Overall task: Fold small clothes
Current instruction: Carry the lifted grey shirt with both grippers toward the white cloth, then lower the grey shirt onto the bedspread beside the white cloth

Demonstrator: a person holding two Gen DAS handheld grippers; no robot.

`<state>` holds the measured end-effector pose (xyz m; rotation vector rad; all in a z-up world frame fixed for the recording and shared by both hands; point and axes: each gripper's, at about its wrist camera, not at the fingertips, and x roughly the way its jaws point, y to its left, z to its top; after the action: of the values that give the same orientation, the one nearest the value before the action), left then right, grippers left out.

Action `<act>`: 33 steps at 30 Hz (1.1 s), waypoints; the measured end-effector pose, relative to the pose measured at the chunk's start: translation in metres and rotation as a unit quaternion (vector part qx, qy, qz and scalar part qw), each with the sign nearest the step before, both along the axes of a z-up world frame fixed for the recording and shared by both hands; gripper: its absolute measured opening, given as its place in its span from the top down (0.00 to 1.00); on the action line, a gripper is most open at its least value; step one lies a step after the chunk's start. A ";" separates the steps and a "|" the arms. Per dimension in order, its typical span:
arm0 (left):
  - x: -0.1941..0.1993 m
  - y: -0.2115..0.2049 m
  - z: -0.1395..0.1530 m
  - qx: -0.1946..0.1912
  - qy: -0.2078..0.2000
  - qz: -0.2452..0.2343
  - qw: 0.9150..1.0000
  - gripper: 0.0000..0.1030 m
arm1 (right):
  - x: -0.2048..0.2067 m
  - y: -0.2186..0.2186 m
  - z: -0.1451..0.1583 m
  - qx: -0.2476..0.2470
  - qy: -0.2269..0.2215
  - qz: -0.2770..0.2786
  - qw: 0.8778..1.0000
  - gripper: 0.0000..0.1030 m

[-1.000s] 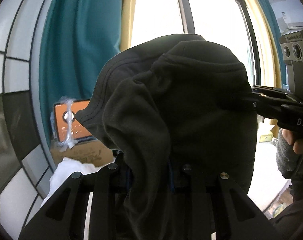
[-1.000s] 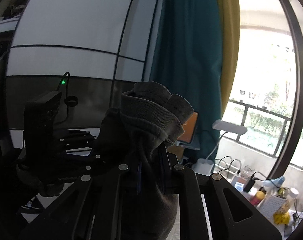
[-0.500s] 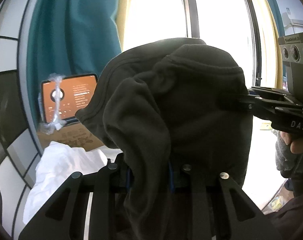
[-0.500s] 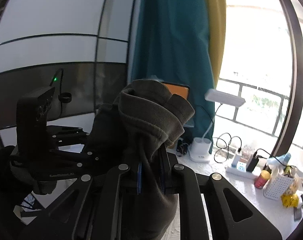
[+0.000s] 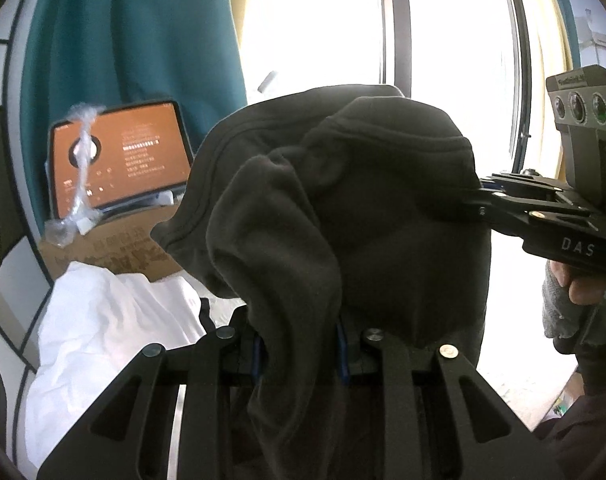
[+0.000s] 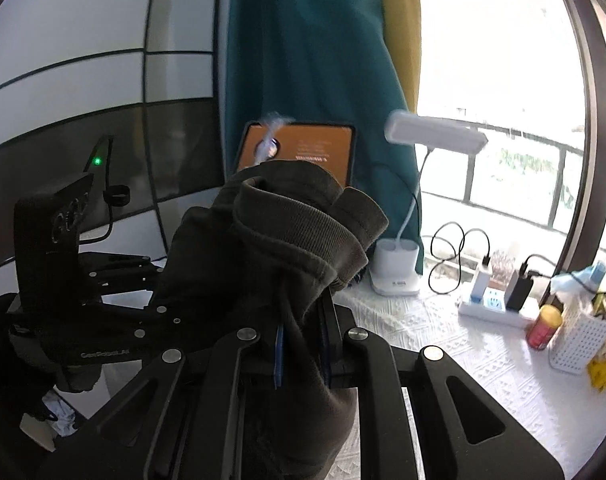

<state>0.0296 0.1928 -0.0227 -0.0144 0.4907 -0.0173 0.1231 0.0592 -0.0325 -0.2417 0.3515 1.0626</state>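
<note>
2 claws share 1 dark garment (image 5: 343,208), held up in the air above the tabletop (image 6: 455,352). We see the left claw (image 5: 301,354) clenched on a bunched fold of the fabric, which spills forward over its fingers; the right claw (image 6: 305,344) is likewise clamped on a ribbed hem or cuff edge. In the left view the right claw enters from the side and bites the cloth's far edge. We judge the fabric soft, thick and limp: it drapes and bunches, holds no shape, and looks light enough not to slip. Best hold, in our judgement, is at hems or corners, so the piece hangs flat before laying down. White cloth (image 5: 103,320) lies below at left; a tablet (image 5: 119,160) stands behind it.
</note>
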 end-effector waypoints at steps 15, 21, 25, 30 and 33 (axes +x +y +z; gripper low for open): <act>0.054 0.024 -0.046 -0.027 0.068 0.003 0.997 0.76 | 0.070 0.029 -0.056 -0.029 0.063 -0.022 0.997 0.86; 0.073 0.033 -0.063 -0.031 0.091 0.003 0.995 0.76 | 0.096 0.042 -0.079 -0.039 0.088 -0.029 0.995 0.86; 0.087 0.041 -0.077 -0.036 0.110 0.009 0.993 0.75 | 0.109 0.051 -0.096 -0.049 0.104 -0.031 0.993 0.85; 0.102 0.048 -0.098 -0.040 0.148 0.023 0.988 0.75 | 0.124 0.061 -0.118 -0.064 0.129 -0.034 0.989 0.85; 0.113 0.054 -0.108 -0.048 0.165 0.030 0.985 0.71 | 0.137 0.067 -0.136 -0.080 0.145 -0.048 0.985 0.85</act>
<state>0.1425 0.2471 -0.1302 -0.1278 0.8209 0.0219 0.2596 0.1264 -0.1682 -0.2106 0.7059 0.9755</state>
